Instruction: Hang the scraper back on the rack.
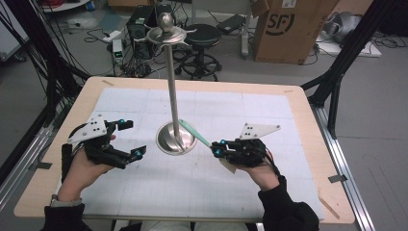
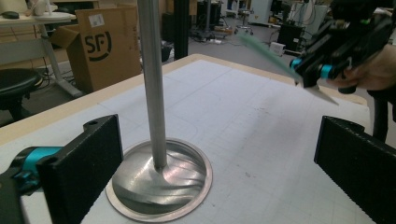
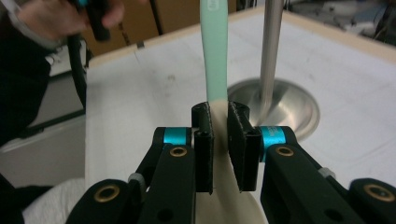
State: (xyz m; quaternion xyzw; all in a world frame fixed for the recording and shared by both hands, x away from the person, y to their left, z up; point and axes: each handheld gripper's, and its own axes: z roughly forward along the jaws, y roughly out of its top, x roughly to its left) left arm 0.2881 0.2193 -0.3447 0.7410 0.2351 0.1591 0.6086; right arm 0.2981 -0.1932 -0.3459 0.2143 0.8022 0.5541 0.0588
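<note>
The right gripper [image 1: 215, 148] is clamping a flat strip [image 1: 196, 133], its jaws pressed tight on the cream end while the mint-green end is sticking out ahead. In the right gripper view the strip [image 3: 215, 70] is rising straight up from between the pads, and its far end is running past the top of that view, so I cannot tell what kind of tool it is. In the high view the green end is reaching up and left over the rim of the stand [image 1: 176, 137], lying close by the pole; whether it is touching the pole cannot be told.

The left gripper [image 1: 132, 139] is waiting on the other side of the stand with its jaws spread wide and nothing between them. In the left gripper view the stand [image 2: 159, 184] is sitting just ahead between the two pads, untouched, and the right gripper [image 2: 306, 70] is showing farther off with the strip [image 2: 266, 50] blurred.

Both are working over a white mat [image 1: 211, 185] on the bench [image 1: 38, 192].

Judging from this, the pick-up is done and the strip is being carried toward the stand. Hanging or placing it there, perhaps on the hooked top [image 1: 166, 32], is looking like the part left to do.
</note>
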